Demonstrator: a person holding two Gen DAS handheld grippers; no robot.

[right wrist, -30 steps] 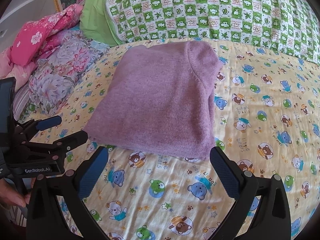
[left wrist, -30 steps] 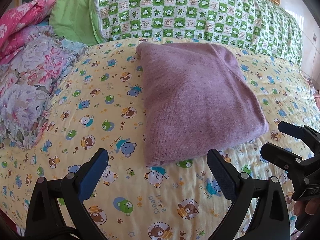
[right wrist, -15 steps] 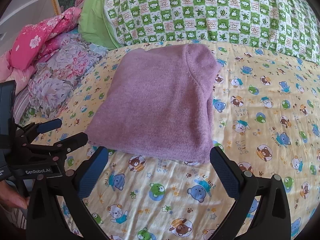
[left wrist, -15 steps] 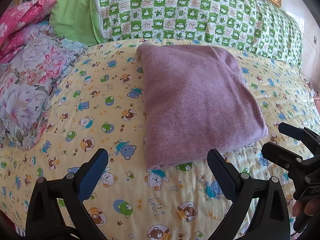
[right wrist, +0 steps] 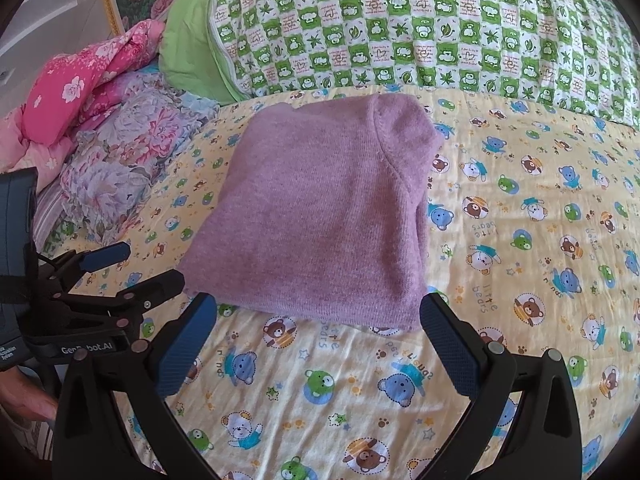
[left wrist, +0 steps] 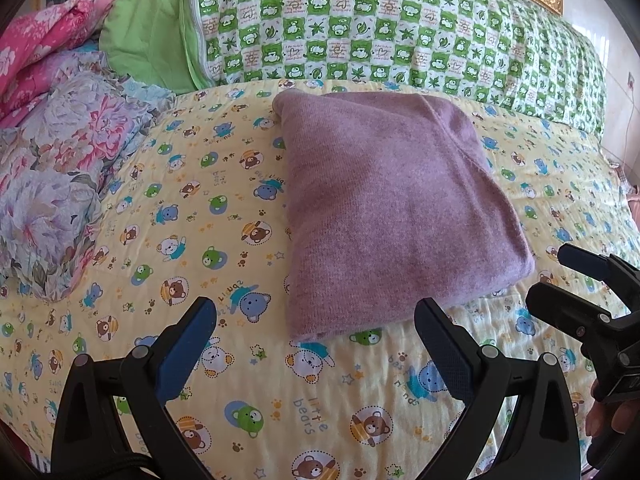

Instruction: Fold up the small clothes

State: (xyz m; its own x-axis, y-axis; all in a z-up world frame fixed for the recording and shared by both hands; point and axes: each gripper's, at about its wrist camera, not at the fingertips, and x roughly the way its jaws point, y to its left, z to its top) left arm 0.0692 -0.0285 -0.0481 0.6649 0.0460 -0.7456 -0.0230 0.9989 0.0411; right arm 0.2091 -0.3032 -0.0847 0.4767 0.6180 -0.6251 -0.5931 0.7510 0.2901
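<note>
Folded sweater (left wrist: 396, 216), ahead of both tongs.
We found left tongs (left wrist: 316, 320) and right tongs (right wrist: 318, 316) wide open, empty, equally near its front edge.

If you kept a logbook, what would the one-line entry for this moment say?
purple sweater: folded, flat on bear-print sheet | left tongs: open, empty | right tongs: open, empty | neither touches sweater

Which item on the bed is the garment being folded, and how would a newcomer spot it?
Start at the yellow bedsheet printed with cartoon bears, below the green checked pillow. The purple sweater lies folded at its middle. It is the only plain, unpatterned knit there.
</note>
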